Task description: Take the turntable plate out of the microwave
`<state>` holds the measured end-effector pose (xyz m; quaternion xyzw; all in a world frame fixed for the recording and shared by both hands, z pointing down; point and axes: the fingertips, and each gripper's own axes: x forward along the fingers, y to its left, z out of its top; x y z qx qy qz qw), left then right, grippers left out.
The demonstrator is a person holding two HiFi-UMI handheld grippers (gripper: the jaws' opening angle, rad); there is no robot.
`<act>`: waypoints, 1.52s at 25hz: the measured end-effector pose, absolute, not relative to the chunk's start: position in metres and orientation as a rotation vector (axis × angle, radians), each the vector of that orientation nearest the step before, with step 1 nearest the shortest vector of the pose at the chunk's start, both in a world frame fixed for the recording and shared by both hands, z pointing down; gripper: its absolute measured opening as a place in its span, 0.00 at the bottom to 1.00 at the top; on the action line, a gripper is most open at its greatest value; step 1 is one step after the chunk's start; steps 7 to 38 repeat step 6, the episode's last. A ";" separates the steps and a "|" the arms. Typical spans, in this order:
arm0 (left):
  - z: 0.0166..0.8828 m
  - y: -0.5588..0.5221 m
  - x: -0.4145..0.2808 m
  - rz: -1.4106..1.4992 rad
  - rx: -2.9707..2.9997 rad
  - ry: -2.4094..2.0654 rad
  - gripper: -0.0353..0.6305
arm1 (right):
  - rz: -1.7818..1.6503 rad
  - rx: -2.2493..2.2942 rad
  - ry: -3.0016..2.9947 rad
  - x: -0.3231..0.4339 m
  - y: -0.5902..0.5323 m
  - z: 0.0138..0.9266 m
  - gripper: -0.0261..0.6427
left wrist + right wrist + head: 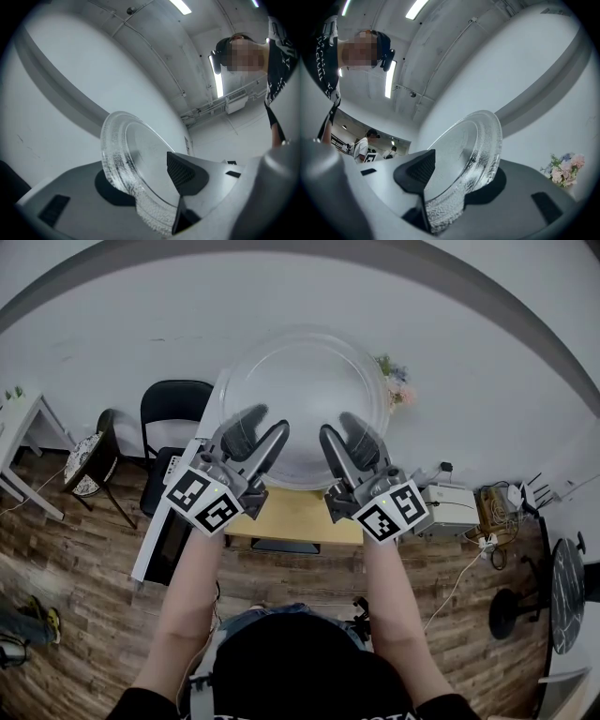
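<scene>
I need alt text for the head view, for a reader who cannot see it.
The left gripper and the right gripper each clamp the near rim of a clear glass turntable plate, held above a yellow table.

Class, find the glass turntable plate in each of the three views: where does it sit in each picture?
Head view: turntable plate upper centre, against the white wall.
Left gripper view: turntable plate lower centre, rim toward the camera.
Right gripper view: turntable plate lower centre, leaning right.
Shared landmark: the wall's grey stripe.

You wore a black cap (pixel 300 652) and sleeves (pixel 141 704); your grey left claw (pixel 267 422) and right claw (pixel 337 426) bore black-and-white marker cubes (pixel 202 500).
</scene>
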<state>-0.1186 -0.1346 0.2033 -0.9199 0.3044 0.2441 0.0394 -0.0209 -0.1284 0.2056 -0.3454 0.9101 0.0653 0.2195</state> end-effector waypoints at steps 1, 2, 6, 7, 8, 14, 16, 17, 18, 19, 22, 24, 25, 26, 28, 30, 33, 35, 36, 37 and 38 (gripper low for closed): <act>0.203 -0.135 -0.118 0.748 -2.820 0.933 0.35 | 0.183 -0.956 2.518 -0.021 -0.129 0.205 0.33; 0.203 -0.135 -0.118 0.749 -2.821 0.933 0.35 | 0.184 -0.957 2.518 -0.020 -0.129 0.205 0.33; 0.202 -0.137 -0.117 0.753 -2.823 0.930 0.35 | 0.187 -0.958 2.520 -0.019 -0.131 0.204 0.33; 0.202 -0.137 -0.117 0.753 -2.823 0.930 0.35 | 0.187 -0.958 2.520 -0.019 -0.131 0.204 0.33; 0.202 -0.137 -0.117 0.753 -2.823 0.930 0.35 | 0.187 -0.958 2.520 -0.019 -0.131 0.204 0.33; 0.202 -0.137 -0.117 0.753 -2.823 0.930 0.35 | 0.187 -0.958 2.520 -0.019 -0.131 0.204 0.33; 0.202 -0.137 -0.117 0.753 -2.823 0.930 0.35 | 0.187 -0.958 2.520 -0.019 -0.131 0.204 0.33; 0.202 -0.137 -0.117 0.753 -2.823 0.930 0.35 | 0.187 -0.958 2.520 -0.019 -0.131 0.204 0.33; 0.202 -0.137 -0.117 0.753 -2.823 0.930 0.35 | 0.187 -0.958 2.520 -0.019 -0.131 0.204 0.33; 0.202 -0.137 -0.117 0.753 -2.823 0.930 0.35 | 0.187 -0.958 2.520 -0.019 -0.131 0.204 0.33; 0.202 -0.137 -0.117 0.753 -2.823 0.930 0.35 | 0.187 -0.958 2.520 -0.019 -0.131 0.204 0.33; 0.202 -0.137 -0.117 0.753 -2.823 0.930 0.35 | 0.187 -0.958 2.520 -0.019 -0.131 0.204 0.33; 0.202 -0.137 -0.117 0.753 -2.823 0.930 0.35 | 0.187 -0.958 2.520 -0.019 -0.131 0.204 0.33; 0.202 -0.137 -0.117 0.753 -2.823 0.930 0.35 | 0.187 -0.958 2.520 -0.019 -0.131 0.204 0.33; 0.202 -0.137 -0.117 0.753 -2.823 0.930 0.35 | 0.187 -0.958 2.520 -0.019 -0.131 0.204 0.33; 0.202 -0.137 -0.117 0.753 -2.823 0.930 0.35 | 0.187 -0.958 2.520 -0.019 -0.131 0.204 0.33; 0.202 -0.137 -0.117 0.753 -2.823 0.930 0.35 | 0.187 -0.958 2.520 -0.019 -0.131 0.204 0.33; 0.202 -0.137 -0.117 0.753 -2.823 0.930 0.35 | 0.187 -0.958 2.520 -0.019 -0.131 0.204 0.33; 0.202 -0.137 -0.117 0.753 -2.823 0.930 0.35 | 0.187 -0.958 2.520 -0.019 -0.131 0.204 0.33; 0.202 -0.137 -0.117 0.753 -2.823 0.930 0.35 | 0.187 -0.958 2.520 -0.019 -0.131 0.204 0.33; 0.202 -0.137 -0.117 0.753 -2.823 0.930 0.35 | 0.187 -0.958 2.520 -0.019 -0.131 0.204 0.33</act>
